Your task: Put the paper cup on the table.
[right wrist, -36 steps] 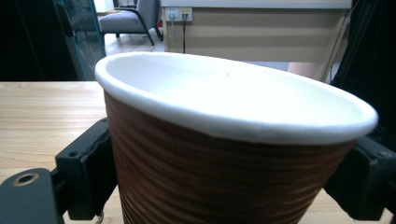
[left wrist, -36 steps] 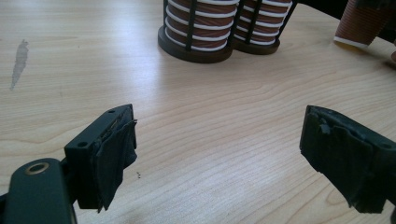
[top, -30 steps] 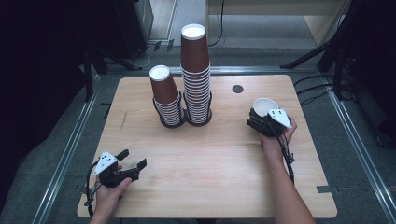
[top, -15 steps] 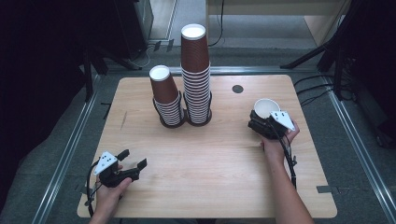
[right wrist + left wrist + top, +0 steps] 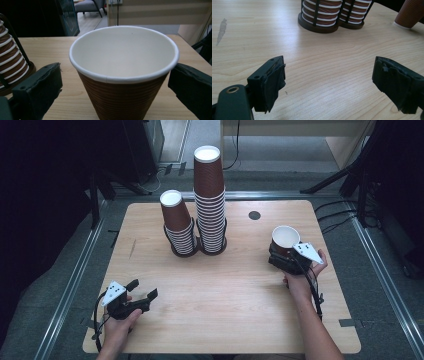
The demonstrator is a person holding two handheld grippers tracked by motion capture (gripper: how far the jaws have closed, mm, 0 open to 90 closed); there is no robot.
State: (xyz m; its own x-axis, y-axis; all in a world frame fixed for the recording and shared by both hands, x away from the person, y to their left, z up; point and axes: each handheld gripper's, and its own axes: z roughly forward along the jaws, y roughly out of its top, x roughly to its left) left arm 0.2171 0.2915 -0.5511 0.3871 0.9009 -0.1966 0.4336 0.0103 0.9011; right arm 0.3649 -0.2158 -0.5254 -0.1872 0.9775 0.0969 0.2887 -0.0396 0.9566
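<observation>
A brown paper cup with ribbed walls and a smooth white rolled rim stands upright, mouth up, on the right side of the pale wood-grain desk. The right hand-held gripper sits around it, its padded black jaws spread on either side, a gap showing at each. The left hand-held gripper rests near the desk's front left, jaws wide apart and empty. Two stacks of upside-down cups stand in round black holders.
</observation>
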